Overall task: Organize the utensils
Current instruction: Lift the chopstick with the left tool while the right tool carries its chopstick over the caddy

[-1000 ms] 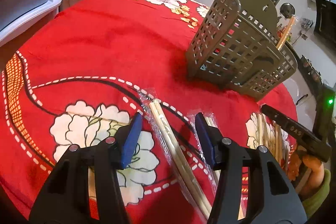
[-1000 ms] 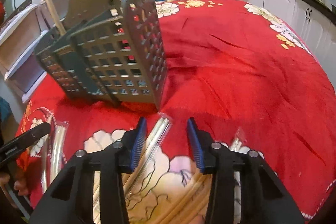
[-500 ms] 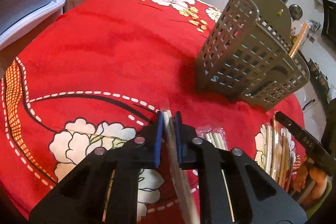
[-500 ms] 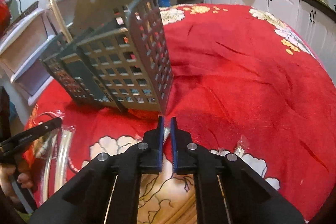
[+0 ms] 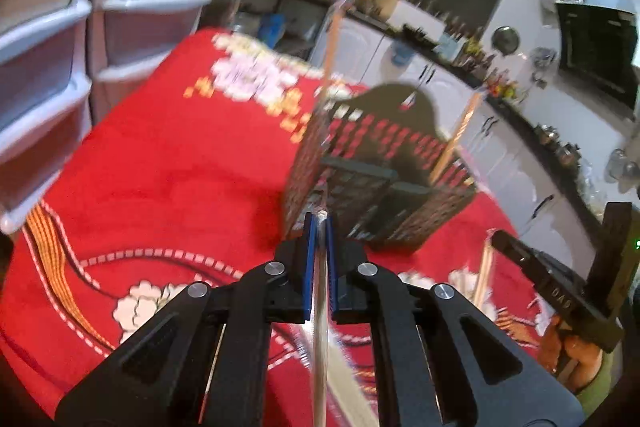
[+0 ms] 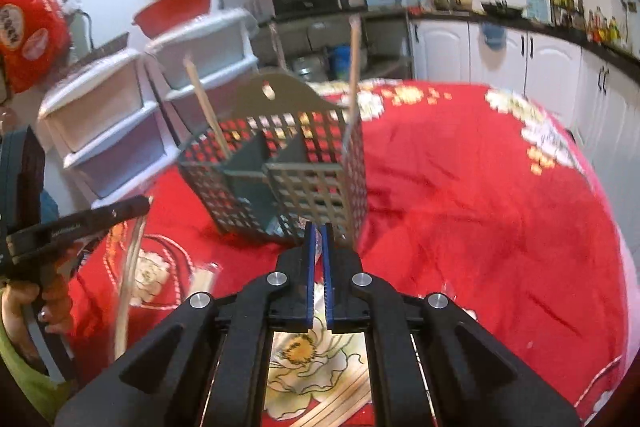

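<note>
Left wrist view: the left claw is pressed together on a wrapped pair of chopsticks, a pale wooden pair in a clear plastic sleeve. The sleeve runs back from between the blue pads toward the camera and hangs clear of the table, which is covered in a red cloth with white flower prints. Just beyond the claw tips stands the utensil basket, a grey-green perforated plastic caddy with inner dividers and a raised back plate. Two single chopsticks stand upright in it. At the right edge the right claw is visible side-on, with further wrapped pairs on the cloth below it. The frame is blurred.

Right wrist view: the right claw is closed on the crinkled end of a clear wrapper; whether chopsticks sit inside that end cannot be told. The utensil basket stands directly ahead on the table, its compartments open to view, with upright sticks in the left and right cells. At left, the left claw grips its wrapped pair, which hangs down. Loose chopsticks lie on the cloth near the bottom edge.
</note>
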